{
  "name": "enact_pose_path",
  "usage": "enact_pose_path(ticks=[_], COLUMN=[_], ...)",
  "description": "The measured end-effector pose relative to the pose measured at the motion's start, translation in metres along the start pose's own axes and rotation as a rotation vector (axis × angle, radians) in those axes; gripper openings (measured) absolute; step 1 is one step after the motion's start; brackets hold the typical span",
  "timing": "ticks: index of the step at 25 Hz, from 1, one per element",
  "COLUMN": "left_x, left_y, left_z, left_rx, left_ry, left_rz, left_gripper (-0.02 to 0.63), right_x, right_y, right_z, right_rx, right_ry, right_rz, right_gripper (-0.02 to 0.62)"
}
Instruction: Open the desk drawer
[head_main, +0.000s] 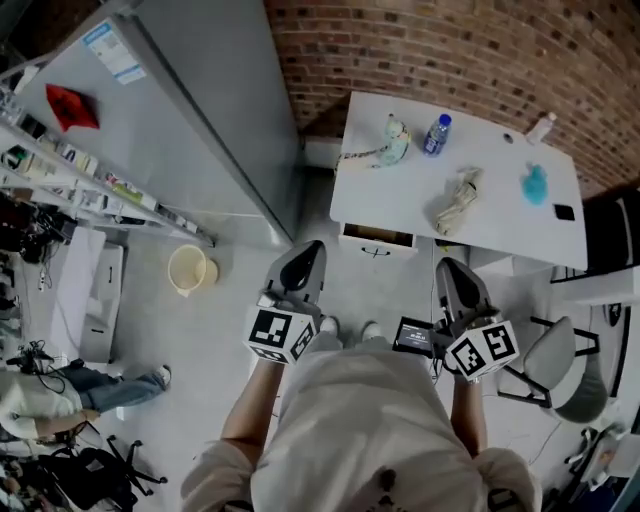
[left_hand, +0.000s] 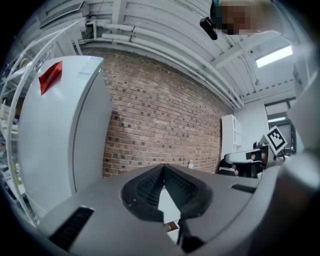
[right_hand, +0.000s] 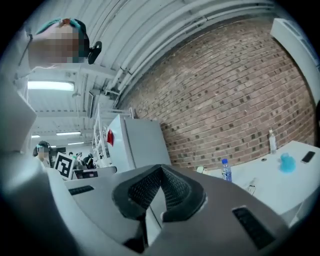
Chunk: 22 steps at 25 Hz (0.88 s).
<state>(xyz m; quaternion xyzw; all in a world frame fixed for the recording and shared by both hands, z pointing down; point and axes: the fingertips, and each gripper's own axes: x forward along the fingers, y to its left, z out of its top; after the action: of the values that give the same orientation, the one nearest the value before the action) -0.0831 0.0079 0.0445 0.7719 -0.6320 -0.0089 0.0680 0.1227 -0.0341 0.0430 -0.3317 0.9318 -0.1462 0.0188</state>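
Head view: you hold both tongs level and shut, well short of the drawer.

Your left tongs (head_main: 305, 258) and right tongs (head_main: 455, 275) sit side by side in front of your chest, pointing toward the far brick wall (head_main: 450, 50). In each gripper view the ribbed pads (left_hand: 147, 187) meet at their tips with nothing between them. The drawer (head_main: 377, 240) hangs under the near left corner of the white table (head_main: 400, 195), well apart from both tongs, with a brown strip showing above its front. On the table a water bottle (head_main: 436, 134) stands toward the far side, a crumpled cloth (head_main: 458, 200) lies near the middle and a blue object (head_main: 535, 185) sits to the right. A yellow bucket (head_main: 188, 269) stands on the floor to your left.
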Motion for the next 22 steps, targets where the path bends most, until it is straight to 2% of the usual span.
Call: enact_pose_path(ticks=[4, 11, 22], left_x=[-0.004, -0.010, 0.006], left_y=[-0.008, -0.015, -0.017], left_z=[0.026, 0.051, 0.049], left_rx=[0.015, 0.005, -0.001], left_ry=[-0.028, -0.061, -0.045], left_rz=[0.033, 0.021, -0.029], left_gripper=[0.008, 0.008, 0.008], right_x=[0.004, 0.013, 0.022], right_y=[0.007, 0.024, 0.027], right_z=[0.022, 0.035, 0.026], right_rx=[-0.022, 0.003, -0.001], right_ry=[-0.005, -0.027, 0.001], right_rz=[0.052, 0.105, 0.069], right_gripper=[0.026, 0.026, 0.026])
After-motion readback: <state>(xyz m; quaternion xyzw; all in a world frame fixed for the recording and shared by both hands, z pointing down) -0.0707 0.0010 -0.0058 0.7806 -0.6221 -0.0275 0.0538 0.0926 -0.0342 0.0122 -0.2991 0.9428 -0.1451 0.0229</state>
